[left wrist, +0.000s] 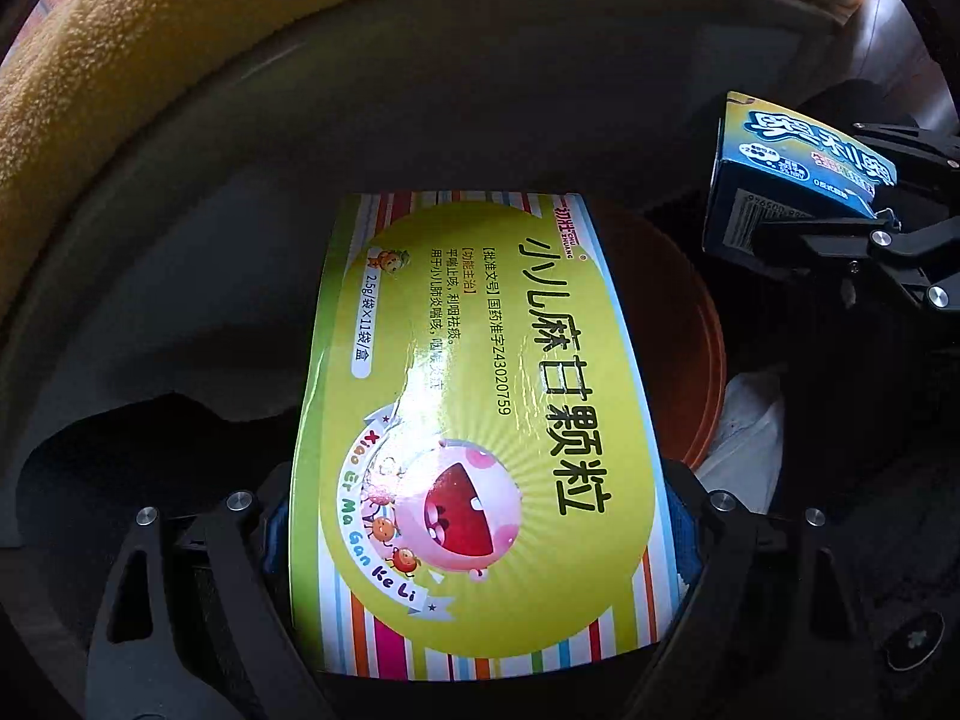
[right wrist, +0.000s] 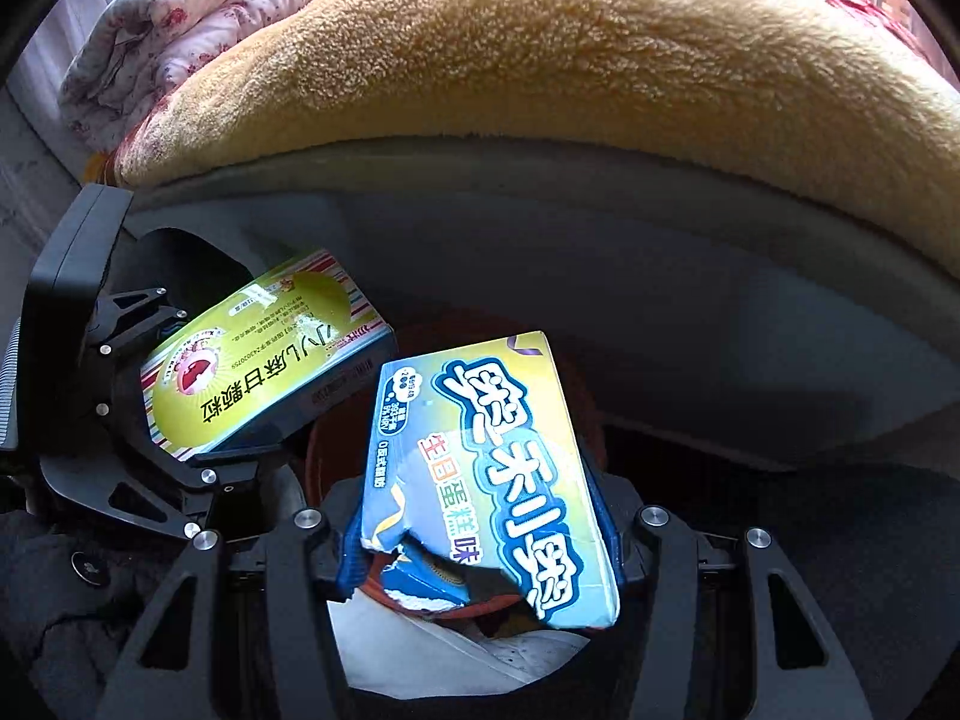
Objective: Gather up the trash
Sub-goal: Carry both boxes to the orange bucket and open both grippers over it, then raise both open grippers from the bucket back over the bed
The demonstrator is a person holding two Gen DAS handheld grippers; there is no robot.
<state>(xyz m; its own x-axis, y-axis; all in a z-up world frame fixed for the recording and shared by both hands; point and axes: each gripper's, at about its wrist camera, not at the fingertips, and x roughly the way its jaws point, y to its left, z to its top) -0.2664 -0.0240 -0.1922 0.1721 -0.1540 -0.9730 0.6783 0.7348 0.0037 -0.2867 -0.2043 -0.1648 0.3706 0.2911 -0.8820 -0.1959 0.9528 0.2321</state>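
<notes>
A yellow-green medicine box (left wrist: 474, 420) with a pink cartoon face fills the left wrist view. My left gripper (left wrist: 480, 516) is shut on it, a finger pressing each long side. It hangs over a round orange-brown bin (left wrist: 702, 348). In the right wrist view my right gripper (right wrist: 480, 540) is shut on a blue snack box (right wrist: 486, 468) with a torn near end, above the same bin (right wrist: 336, 450). Each view also catches the other hand's load: the blue box (left wrist: 792, 180) in the right gripper (left wrist: 864, 192), and the green box (right wrist: 258, 366) in the left gripper (right wrist: 180, 384).
A white crumpled item (left wrist: 744, 438) (right wrist: 432, 648) lies beside or in the bin; which, I cannot tell. Behind the bin rises a grey bed side (left wrist: 420, 120) topped by a yellow fleece blanket (right wrist: 600, 60). A floral quilt (right wrist: 180, 18) is folded at the far left.
</notes>
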